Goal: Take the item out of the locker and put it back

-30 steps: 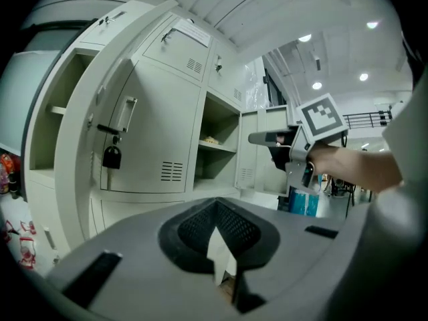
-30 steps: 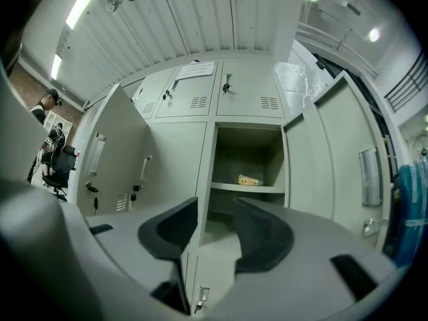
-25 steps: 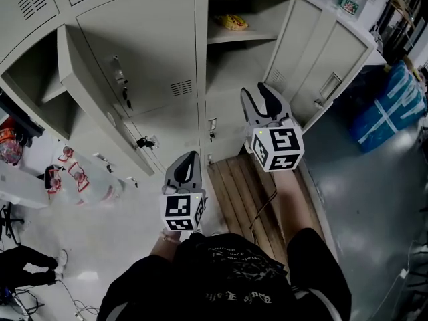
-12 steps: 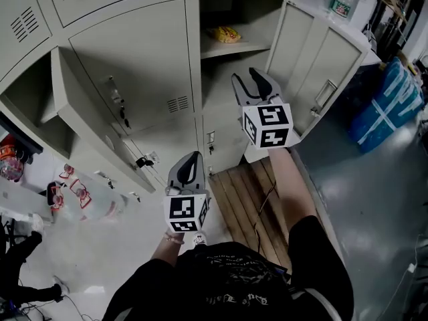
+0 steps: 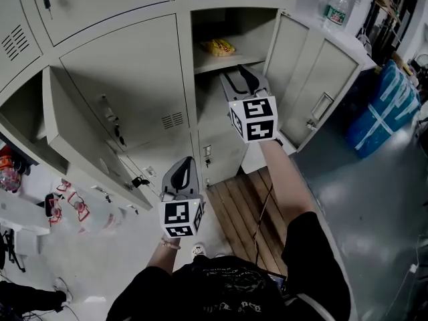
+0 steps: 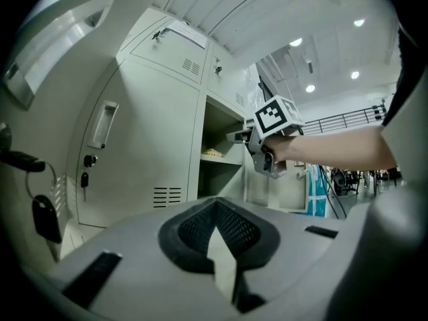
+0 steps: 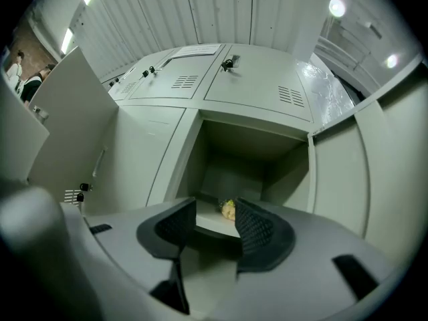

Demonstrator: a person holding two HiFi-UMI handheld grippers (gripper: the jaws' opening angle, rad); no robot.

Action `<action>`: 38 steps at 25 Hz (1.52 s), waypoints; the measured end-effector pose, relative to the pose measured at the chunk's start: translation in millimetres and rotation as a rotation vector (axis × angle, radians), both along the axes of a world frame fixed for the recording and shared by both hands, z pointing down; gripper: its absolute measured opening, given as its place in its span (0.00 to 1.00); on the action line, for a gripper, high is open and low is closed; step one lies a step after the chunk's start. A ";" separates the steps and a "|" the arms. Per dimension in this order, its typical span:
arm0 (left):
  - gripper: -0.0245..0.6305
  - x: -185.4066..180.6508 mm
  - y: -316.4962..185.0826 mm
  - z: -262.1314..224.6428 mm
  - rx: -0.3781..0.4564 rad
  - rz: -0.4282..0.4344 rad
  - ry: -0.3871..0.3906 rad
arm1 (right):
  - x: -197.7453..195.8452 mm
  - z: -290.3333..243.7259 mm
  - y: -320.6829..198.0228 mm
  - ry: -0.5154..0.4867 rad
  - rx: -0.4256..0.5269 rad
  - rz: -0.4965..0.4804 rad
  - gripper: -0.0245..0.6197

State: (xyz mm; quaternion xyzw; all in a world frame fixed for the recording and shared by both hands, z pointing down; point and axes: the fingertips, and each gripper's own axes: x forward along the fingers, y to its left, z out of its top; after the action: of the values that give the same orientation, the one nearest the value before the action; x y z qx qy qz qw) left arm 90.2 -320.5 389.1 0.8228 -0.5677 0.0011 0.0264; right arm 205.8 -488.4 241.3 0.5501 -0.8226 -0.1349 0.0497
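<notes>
The yellow snack packet (image 5: 219, 46) lies on the shelf of the open grey locker (image 5: 235, 20), top centre; its print is too small to read. Just below it, the right tool (image 5: 242, 80) has just been opening its jaws, with nothing between them. The left tool (image 5: 186, 164), lower centre, is clenched on nothing. A wooden pallet (image 5: 244, 202) lies on the grey floor (image 5: 374, 199).

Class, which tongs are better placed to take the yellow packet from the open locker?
Right. The right tongs, empty and just opening, face the yellow packet; the left tongs, shut, face a closed door.
</notes>
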 end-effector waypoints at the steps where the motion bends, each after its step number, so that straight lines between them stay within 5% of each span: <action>1: 0.05 -0.6 -3.6 -1.6 0.004 -0.004 0.003 | 0.1 -1.0 -5.5 0.002 -0.001 0.004 0.31; 12: 0.05 -4.5 -37.1 -8.5 0.020 -0.025 -0.016 | 1.4 7.0 -65.6 0.048 -0.045 0.020 0.31; 24: 0.05 -15.8 -57.9 2.1 -0.015 -0.036 -0.040 | -20.0 18.7 -113.5 0.242 -0.078 0.017 0.33; 34: 0.05 -21.9 -59.2 5.8 -0.024 -0.043 -0.036 | -23.7 22.5 -133.9 0.234 -0.105 0.069 0.33; 38: 0.05 -21.2 -59.0 6.9 -0.027 -0.042 -0.032 | -19.3 24.0 -136.9 0.251 -0.122 0.089 0.20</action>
State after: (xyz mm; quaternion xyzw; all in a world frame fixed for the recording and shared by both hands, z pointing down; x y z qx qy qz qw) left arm 68.9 -379.5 396.1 0.8101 -0.5852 0.0216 0.0284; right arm 186.5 -625.3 265.3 0.5608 -0.7914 -0.1501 0.1913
